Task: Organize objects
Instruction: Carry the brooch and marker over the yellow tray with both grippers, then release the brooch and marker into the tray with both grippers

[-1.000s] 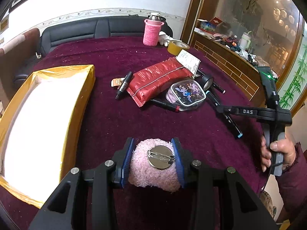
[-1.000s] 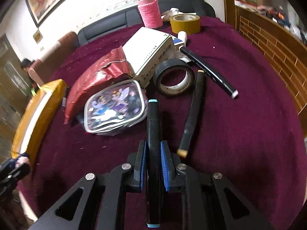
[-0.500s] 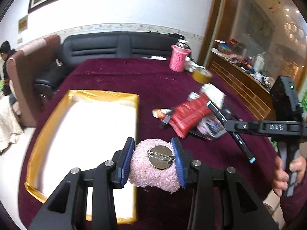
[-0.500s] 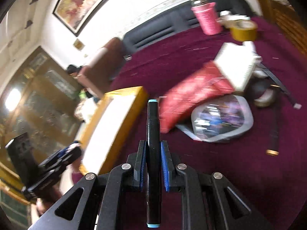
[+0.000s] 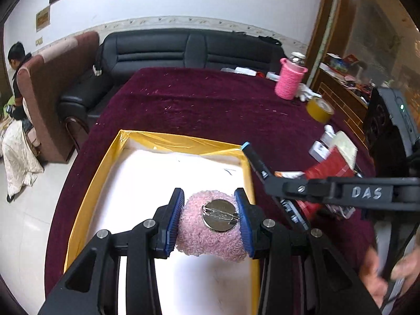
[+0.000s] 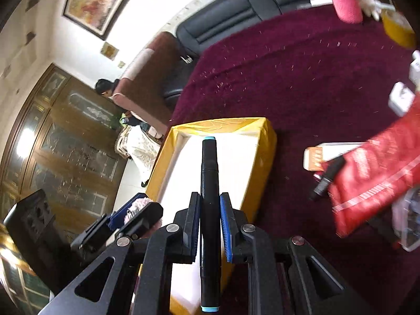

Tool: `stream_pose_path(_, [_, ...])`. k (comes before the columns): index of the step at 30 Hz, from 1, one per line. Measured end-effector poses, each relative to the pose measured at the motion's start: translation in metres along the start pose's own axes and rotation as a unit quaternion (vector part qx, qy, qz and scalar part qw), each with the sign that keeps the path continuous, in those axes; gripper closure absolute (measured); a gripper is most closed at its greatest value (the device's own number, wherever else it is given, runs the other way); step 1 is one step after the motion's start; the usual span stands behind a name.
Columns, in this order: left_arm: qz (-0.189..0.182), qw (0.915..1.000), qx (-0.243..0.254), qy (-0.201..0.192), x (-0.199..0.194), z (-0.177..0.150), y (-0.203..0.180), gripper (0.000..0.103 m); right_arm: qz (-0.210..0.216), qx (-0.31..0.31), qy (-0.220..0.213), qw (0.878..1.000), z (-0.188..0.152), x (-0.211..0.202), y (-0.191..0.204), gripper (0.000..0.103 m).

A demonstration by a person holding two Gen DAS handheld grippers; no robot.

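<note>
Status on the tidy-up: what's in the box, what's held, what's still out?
Done: nothing visible in the yellow box yet. In hand: left claw grips a pink fuzzy brooch over the box; right claw grips a black marker near its rim. Left: red pouch, yellow tape roll, other items on the maroon cloth.

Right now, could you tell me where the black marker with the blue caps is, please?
The black marker is clamped in the right claw, held over the yellow box; in the left wrist view its tip sits at the box's right rim.
</note>
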State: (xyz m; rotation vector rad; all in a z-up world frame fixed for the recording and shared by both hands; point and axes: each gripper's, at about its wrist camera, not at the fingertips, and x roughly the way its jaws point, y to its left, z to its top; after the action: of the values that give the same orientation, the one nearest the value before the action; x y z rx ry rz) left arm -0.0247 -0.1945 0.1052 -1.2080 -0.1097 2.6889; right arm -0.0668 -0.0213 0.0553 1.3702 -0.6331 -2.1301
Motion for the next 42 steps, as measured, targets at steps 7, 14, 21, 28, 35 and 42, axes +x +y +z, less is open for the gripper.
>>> stream_pose_path(7, [-0.030, 0.9979, -0.052, 0.022, 0.051, 0.012, 0.027, 0.065, -0.024, 0.054, 0.018, 0.998, 0.021, 0.056, -0.020, 0.086])
stream_pose_path(14, [-0.041, 0.9952, -0.084, 0.028, 0.080, 0.013, 0.030, 0.064, -0.043, 0.043, 0.011, 0.998, 0.034, 0.063, -0.024, 0.086])
stream_pose_path(21, [-0.057, 0.9911, -0.118, 0.023, 0.095, 0.017, 0.043, 0.058, -0.050, 0.040, 0.006, 0.998, 0.038, 0.064, -0.025, 0.086])
stream_pose_path(28, [-0.097, 0.9772, -0.189, -0.011, 0.097, 0.016, 0.063, 0.021, -0.057, 0.026, -0.019, 0.998, 0.037, 0.051, -0.022, 0.078])
stream_pose_path(35, [-0.109, 0.9626, -0.248, -0.008, 0.088, -0.009, 0.078, 0.018, -0.064, -0.038, -0.072, 0.995, 0.017, 0.006, -0.006, 0.053])
stream_pose_path(42, [-0.085, 0.9400, -0.330, -0.024, 0.059, -0.057, 0.083, 0.018, -0.045, -0.019, -0.080, 0.996, -0.009, -0.023, -0.027, 0.044])
